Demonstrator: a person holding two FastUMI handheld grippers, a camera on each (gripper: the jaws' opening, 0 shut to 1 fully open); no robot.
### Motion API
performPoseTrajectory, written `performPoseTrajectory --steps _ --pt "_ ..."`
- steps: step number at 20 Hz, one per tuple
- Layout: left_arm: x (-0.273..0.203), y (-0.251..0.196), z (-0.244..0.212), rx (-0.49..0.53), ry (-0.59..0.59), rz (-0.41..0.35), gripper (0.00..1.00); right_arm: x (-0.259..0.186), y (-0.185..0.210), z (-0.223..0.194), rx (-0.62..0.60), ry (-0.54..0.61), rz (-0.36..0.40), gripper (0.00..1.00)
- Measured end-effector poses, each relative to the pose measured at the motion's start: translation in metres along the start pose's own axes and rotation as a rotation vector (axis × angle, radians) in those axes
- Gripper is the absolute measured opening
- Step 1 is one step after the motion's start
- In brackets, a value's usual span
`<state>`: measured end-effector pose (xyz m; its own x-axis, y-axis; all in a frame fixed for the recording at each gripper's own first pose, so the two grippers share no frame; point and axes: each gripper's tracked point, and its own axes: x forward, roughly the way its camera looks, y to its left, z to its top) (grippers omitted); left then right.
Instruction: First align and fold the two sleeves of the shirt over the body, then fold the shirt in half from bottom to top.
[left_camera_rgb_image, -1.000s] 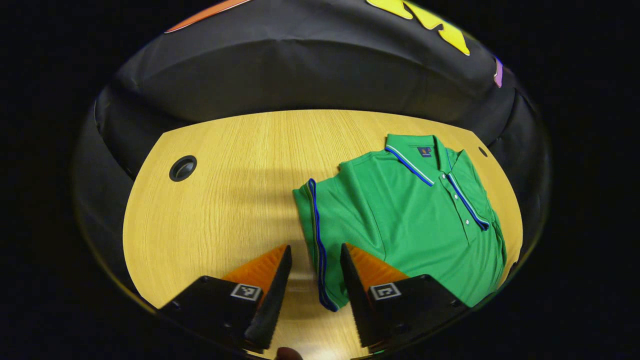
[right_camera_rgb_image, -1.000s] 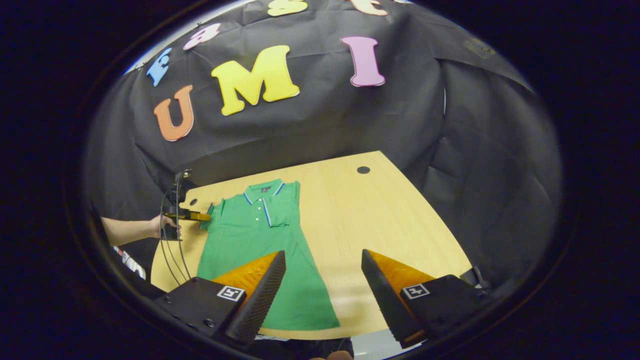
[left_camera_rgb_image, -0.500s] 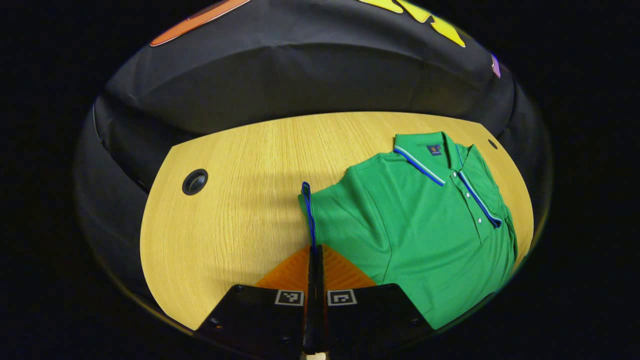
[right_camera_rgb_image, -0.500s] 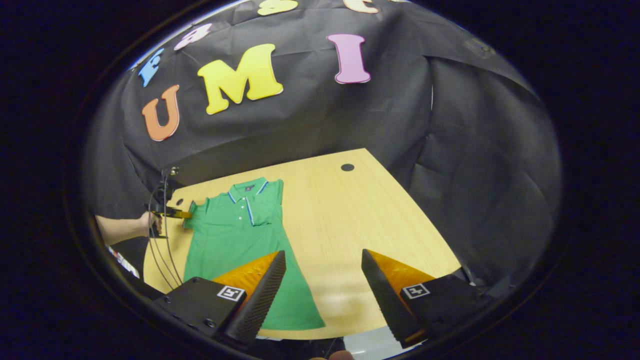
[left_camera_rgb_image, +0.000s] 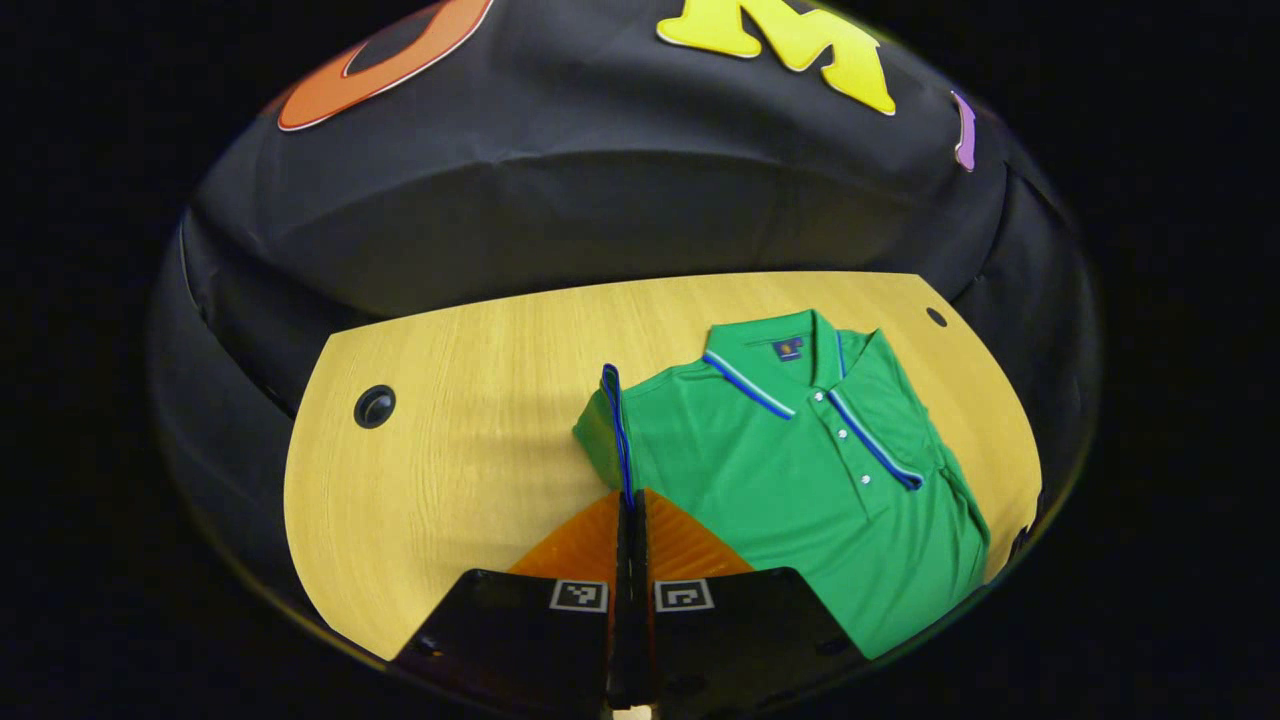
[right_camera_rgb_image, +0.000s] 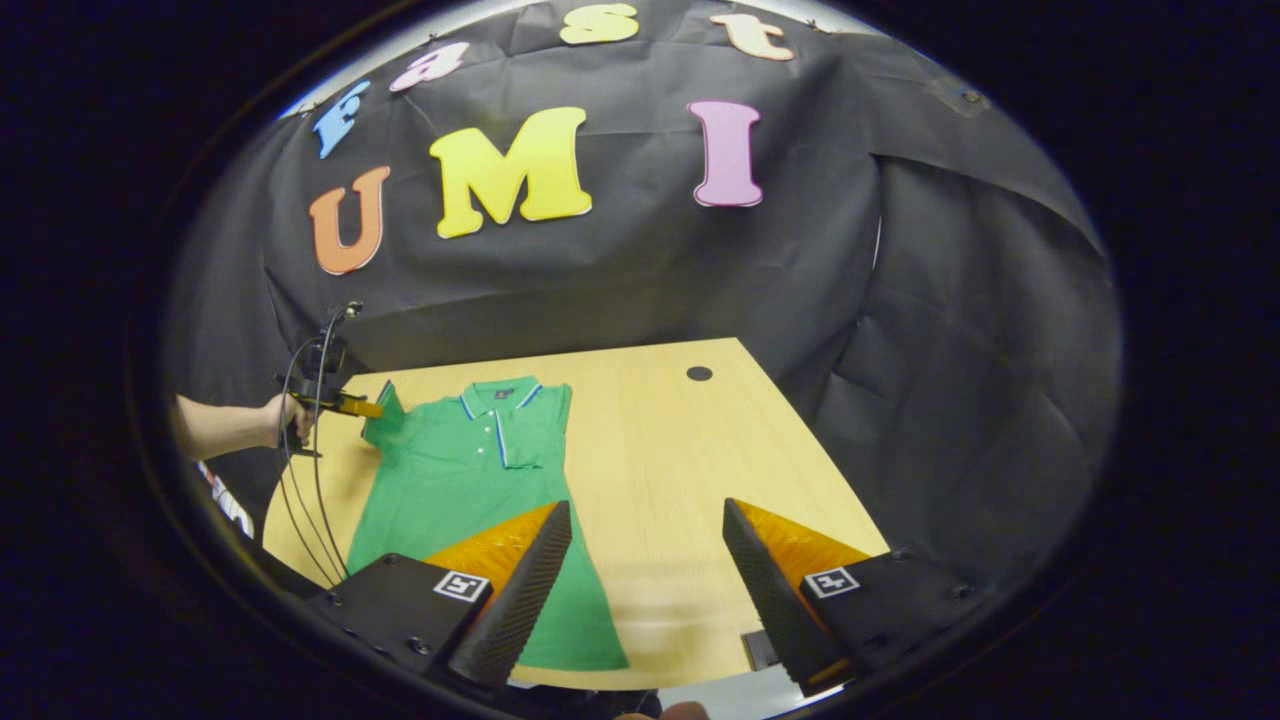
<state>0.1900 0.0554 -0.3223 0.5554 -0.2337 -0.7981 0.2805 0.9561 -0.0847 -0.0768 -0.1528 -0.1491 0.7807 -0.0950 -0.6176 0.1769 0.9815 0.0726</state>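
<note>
Shirt (left_camera_rgb_image: 800, 470) lies on the table (left_camera_rgb_image: 450, 450) ahead and to the right of your left tool (left_camera_rgb_image: 630, 515), which is clenched on the blue-trimmed sleeve cuff (left_camera_rgb_image: 615, 425) and lifts it off the wood. Your right tool (right_camera_rgb_image: 645, 580) hangs released above the table's near edge, with the shirt's lower part just left of its left finger.
</note>
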Motion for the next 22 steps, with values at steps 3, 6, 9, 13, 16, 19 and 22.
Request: performPoseTrajectory --steps 3,6,9,13,16,19,22 --pt "0.001 -0.04 0.01 0.004 -0.012 -0.04 0.03 -0.009 -0.007 0.002 0.004 -0.02 -0.003 0.98" --pt "0.006 -0.072 0.004 0.013 0.009 -0.072 0.03 -0.019 -0.017 0.003 -0.014 -0.045 -0.008 0.93" --pt "0.013 -0.093 -0.001 0.04 0.001 -0.067 0.05 -0.023 -0.023 0.002 -0.009 -0.051 0.001 0.98" --pt "0.0 -0.123 0.007 0.009 -0.057 -0.122 0.76 -0.02 -0.024 0.001 -0.016 -0.056 0.018 0.98" --pt "-0.025 -0.118 0.007 -0.003 -0.096 -0.091 1.0 -0.013 -0.01 0.006 -0.053 -0.057 0.052 0.94" --pt "-0.068 -0.109 -0.005 -0.042 -0.127 -0.062 1.0 -0.006 0.009 0.015 -0.1 -0.074 0.084 0.98" --pt "-0.117 -0.106 -0.027 -0.086 -0.166 -0.051 1.0 0.003 0.038 0.017 -0.124 -0.073 0.148 0.98"
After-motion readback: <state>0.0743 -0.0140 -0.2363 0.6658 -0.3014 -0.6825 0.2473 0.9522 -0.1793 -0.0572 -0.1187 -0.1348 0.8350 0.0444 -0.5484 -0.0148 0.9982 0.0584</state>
